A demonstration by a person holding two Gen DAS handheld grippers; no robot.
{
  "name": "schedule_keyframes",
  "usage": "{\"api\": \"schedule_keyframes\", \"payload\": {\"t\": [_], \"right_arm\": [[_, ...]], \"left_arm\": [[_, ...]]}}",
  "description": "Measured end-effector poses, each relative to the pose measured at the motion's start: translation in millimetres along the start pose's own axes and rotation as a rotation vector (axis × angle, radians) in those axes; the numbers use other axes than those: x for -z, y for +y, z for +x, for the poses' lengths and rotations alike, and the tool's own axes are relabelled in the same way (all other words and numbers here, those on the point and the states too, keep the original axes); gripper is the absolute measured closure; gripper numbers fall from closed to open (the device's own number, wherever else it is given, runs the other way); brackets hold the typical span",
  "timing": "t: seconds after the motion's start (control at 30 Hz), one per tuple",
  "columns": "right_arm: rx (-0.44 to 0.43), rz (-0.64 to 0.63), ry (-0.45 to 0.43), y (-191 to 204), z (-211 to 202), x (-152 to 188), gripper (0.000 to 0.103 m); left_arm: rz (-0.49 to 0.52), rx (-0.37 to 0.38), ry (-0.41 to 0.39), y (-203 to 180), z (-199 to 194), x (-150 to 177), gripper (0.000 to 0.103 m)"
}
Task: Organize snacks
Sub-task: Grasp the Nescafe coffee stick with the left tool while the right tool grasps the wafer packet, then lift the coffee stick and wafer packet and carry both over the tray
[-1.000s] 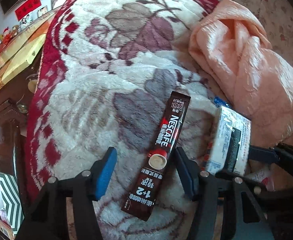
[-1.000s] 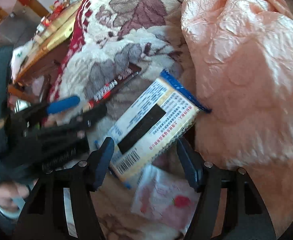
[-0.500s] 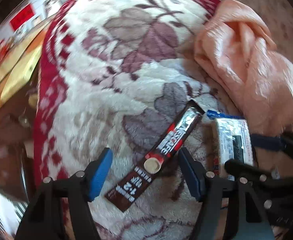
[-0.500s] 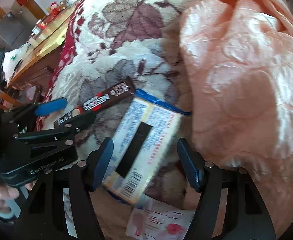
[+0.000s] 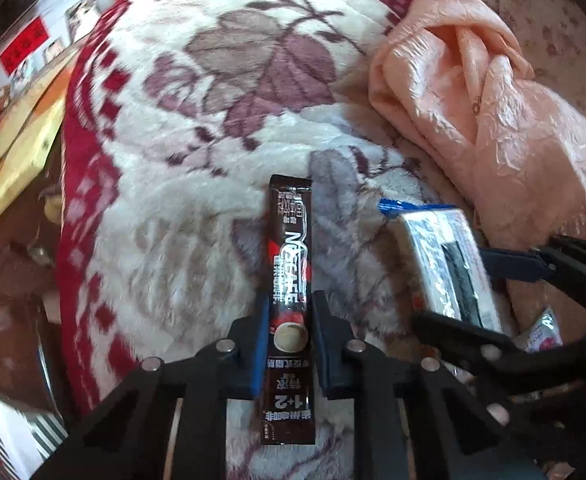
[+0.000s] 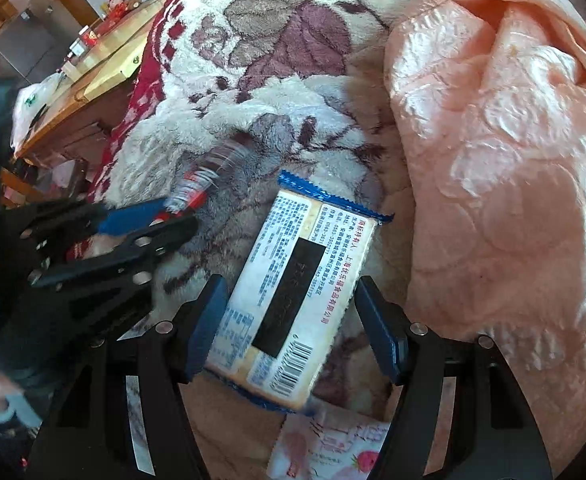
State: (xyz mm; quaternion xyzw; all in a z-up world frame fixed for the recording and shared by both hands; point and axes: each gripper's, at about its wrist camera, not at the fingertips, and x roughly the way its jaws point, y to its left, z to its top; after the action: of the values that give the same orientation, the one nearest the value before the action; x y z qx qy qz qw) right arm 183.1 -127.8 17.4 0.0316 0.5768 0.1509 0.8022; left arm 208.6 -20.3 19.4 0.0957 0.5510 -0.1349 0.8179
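My left gripper (image 5: 289, 320) is shut on a dark brown Nescafe coffee stick (image 5: 289, 264), which points straight ahead over the floral plush blanket (image 5: 213, 100). The stick shows blurred in the right wrist view (image 6: 209, 176), held by the left gripper (image 6: 173, 220). My right gripper (image 6: 293, 308) is open with its fingers on either side of a white biscuit pack with blue ends (image 6: 297, 296), which lies on the blanket. The pack also shows in the left wrist view (image 5: 445, 264), with the right gripper (image 5: 481, 288) around it.
A crumpled peach quilt (image 6: 505, 160) lies close on the right. A pink-and-white strawberry sachet (image 6: 329, 448) lies just under the biscuit pack. A wooden table (image 6: 93, 64) with small items stands past the blanket's left edge.
My left gripper has closed on the coffee stick, which now points straight ahead. My right gripper stays open and has moved closer around the biscuit pack.
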Motion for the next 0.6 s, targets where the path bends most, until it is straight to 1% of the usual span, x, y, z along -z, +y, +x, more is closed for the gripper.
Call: {"api": "schedule_keyframes", "payload": {"t": [0.13,0.17,0.23,0.3,0.4,0.47,0.6], "right_arm": [[0.022,-0.078,0.006,5.4,11.9,-3.1,0.036],[0.013,-0.087,-0.004,4.1,10.5,-1.3,0.037],[-0.004,-0.082,-0.003,0.8,6.0,1.6,0.040],[-0.020,-0.088,-0.015,-0.2,-1.9,7.1,0.044],[-0.041,-0.106,-0.016,4.6,-13.0,19.7,0.046],[-0.046,-0.122,-0.020,10.3,-20.8,30.1,0.047],[-0.070,-0.146,-0.032,20.6,-34.5,47.4,0.048]], "left_arm": [[-0.111,0.017,-0.012,16.3,-12.6,19.6,0.083],[-0.135,0.016,-0.017,20.0,-17.0,25.1,0.083],[-0.189,-0.013,-0.026,24.4,-25.0,37.6,0.083],[-0.227,-0.016,-0.042,27.4,-34.7,49.1,0.083],[-0.268,-0.026,-0.051,27.3,-46.7,66.2,0.083],[-0.283,-0.031,-0.058,25.4,-52.8,77.3,0.083],[-0.302,-0.064,-0.072,22.5,-70.6,104.0,0.083]]}}
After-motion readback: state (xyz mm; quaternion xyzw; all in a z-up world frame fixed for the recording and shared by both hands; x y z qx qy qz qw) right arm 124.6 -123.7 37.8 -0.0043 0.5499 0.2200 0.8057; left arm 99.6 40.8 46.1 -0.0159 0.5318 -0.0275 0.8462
